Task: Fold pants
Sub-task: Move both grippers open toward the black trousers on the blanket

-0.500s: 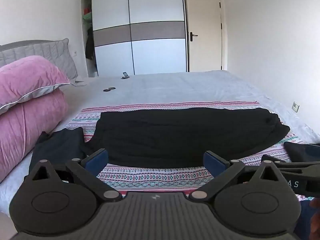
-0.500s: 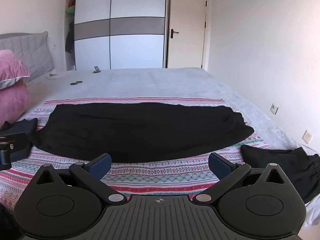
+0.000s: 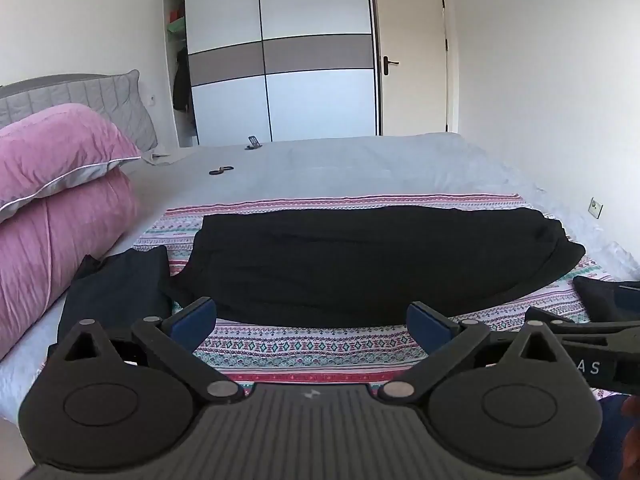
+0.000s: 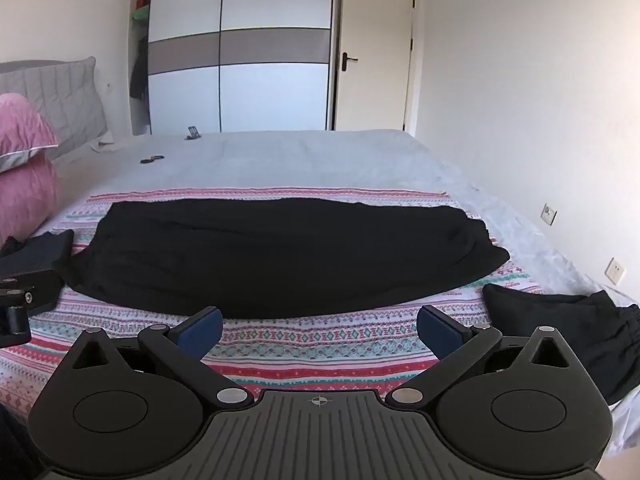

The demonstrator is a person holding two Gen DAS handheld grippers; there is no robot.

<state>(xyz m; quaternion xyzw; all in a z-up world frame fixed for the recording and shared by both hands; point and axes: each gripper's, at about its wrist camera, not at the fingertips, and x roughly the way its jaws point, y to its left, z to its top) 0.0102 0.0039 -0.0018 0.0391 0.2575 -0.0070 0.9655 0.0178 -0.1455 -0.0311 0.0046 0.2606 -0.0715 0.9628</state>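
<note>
**Bedroom, bed with black pants laid out, both hand-held grippers idle**

Room: white walls; sliding wardrobe (image 3: 280,56) with white panels and a grey band, its left end open on hanging clothes; cream door (image 4: 372,56) with a dark handle beside it; wall sockets low on the right-hand wall.

Bed (image 4: 304,156): pale grey cover. A striped, patterned pink-and-teal cloth (image 4: 312,340) lies across its near part, reaching the near edge.

Task item: long black fabric pants (image 4: 280,256), flat, lengthwise across the patterned cloth, running from near the left edge toward the right edge.

Other items: two stacked pink velvet pillows (image 3: 60,208) and a grey quilted pillow (image 3: 116,100) at the head end, left; a folded dark garment (image 3: 116,292) just beside the pants' left end; a crumpled black garment (image 4: 576,332) at the near right corner; two small dark objects far up the cover, too small to identify.

Left hand-held gripper (image 3: 312,320): blue-padded jaws spread wide, nothing between them, above the near edge, apart from the pants.

Right hand-held gripper (image 4: 320,328): likewise spread wide and empty, above the near edge.

Obscured: each gripper body covers the bed's near edge; each gripper is cut off at the other view's margin; the crumpled garment's far side runs out of frame.
</note>
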